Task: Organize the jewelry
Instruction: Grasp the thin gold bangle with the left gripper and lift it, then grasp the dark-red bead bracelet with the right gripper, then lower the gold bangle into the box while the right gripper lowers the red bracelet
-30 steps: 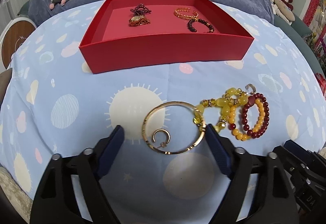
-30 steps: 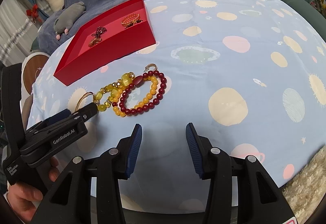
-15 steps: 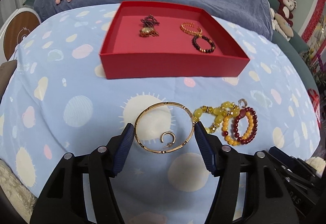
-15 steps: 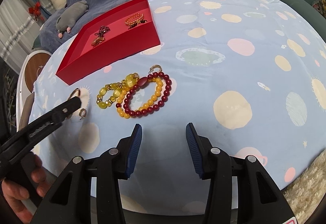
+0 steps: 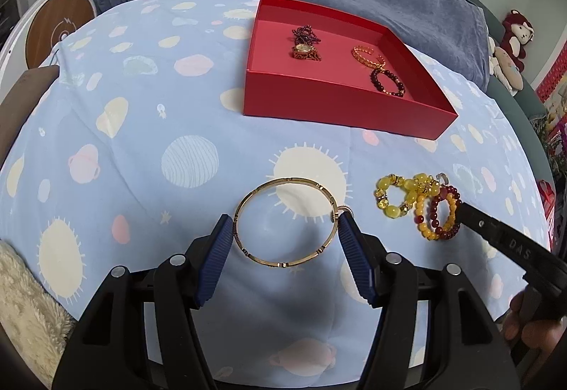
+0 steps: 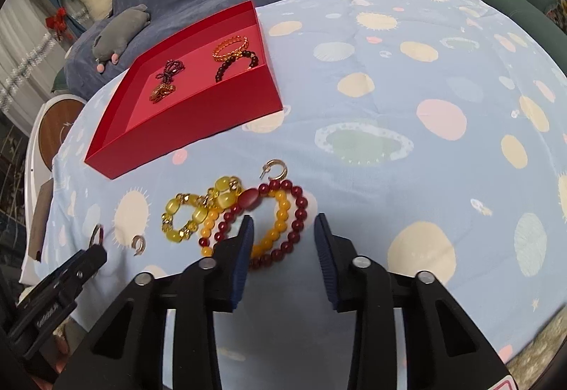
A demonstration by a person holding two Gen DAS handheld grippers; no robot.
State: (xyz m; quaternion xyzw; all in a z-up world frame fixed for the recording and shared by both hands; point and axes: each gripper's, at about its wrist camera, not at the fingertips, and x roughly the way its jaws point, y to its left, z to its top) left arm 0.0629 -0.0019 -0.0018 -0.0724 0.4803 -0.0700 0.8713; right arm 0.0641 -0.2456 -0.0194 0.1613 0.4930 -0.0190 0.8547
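Left tongs (image 5: pixel 285 230): we have them pinching the gold bangle (image 5: pixel 285 221), one blue pad on each side of the ring; a second ago the pads stood wider and clear of it.
Bangle: we see it carried away from the bead pile it lay against; the shadow under it suggests it is just off the cloth.
Small gold hoop: a moment ago it lay inside the bangle; now it sits at the right pad (image 5: pixel 343 211), and in the right view it rests alone on the cloth.
Right tongs (image 6: pixel 281 239): we are narrowing the jaws around the red and orange bead bracelets (image 6: pixel 280 223); the pads do not yet press on the beads. These tongs have come forward onto the pile.
What that means: we judge both hands are at the pick-up stage, the bangle ready to go to the box first.
Yellow bead bracelet (image 6: pixel 187 216): left of the red loops, touching them.
Gold earring (image 6: pixel 274 168): just beyond the beads, untouched.
Red box (image 5: pixel 340 106): well beyond, open on the blue spotted cloth (image 5: pixel 177 106).
Inside it: a dark chain with a gold pendant (image 5: pixel 304 44) on the left; an orange bracelet (image 5: pixel 366 55) and a dark bead bracelet (image 5: pixel 386 81) on the right.
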